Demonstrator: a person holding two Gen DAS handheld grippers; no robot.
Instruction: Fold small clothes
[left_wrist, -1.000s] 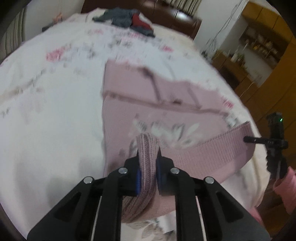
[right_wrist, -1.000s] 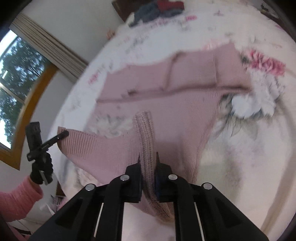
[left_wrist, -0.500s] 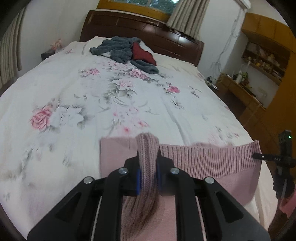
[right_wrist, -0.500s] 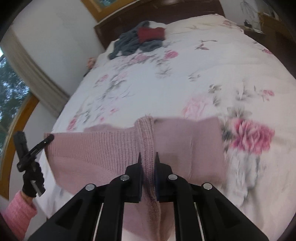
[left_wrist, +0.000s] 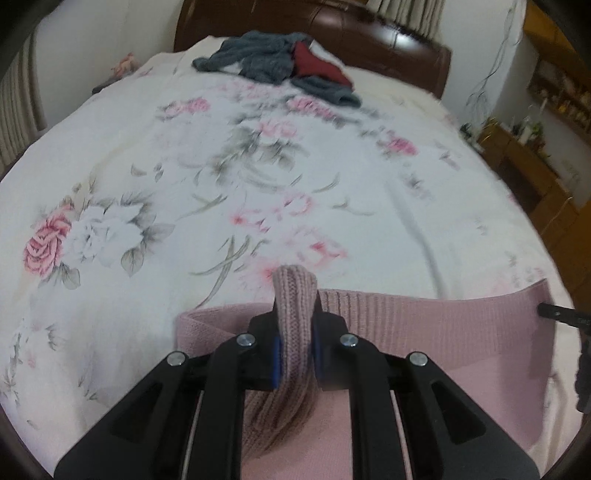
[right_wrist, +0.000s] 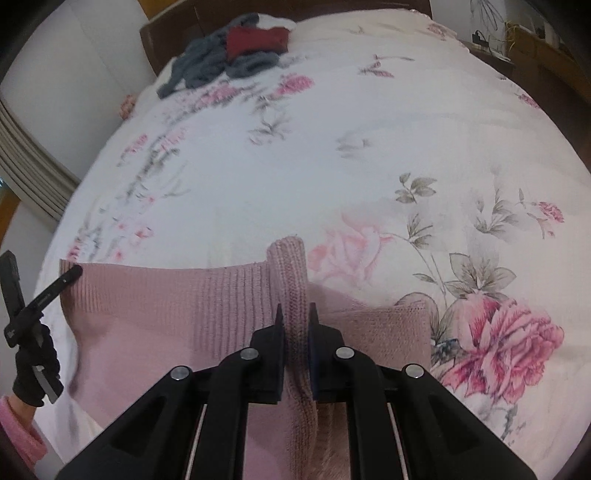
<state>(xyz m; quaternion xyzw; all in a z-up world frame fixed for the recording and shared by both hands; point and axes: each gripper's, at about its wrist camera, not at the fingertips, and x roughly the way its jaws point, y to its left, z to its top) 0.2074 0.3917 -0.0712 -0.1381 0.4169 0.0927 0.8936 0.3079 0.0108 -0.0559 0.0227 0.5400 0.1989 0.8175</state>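
I hold the pink knitted sweater (left_wrist: 424, 325) with both grippers at the near edge of the bed with the white flowered sheet (left_wrist: 258, 177). My left gripper (left_wrist: 295, 354) is closed on a bunch of the ribbed hem, and the fabric stands up between its fingers. My right gripper (right_wrist: 297, 325) is clamped the same way on another part of the hem. The ribbed band is stretched flat between them, and the rest of the sweater lies under it toward me. A pile of grey and dark red clothes (left_wrist: 280, 62) lies far away, near the brown headboard (left_wrist: 369, 33).
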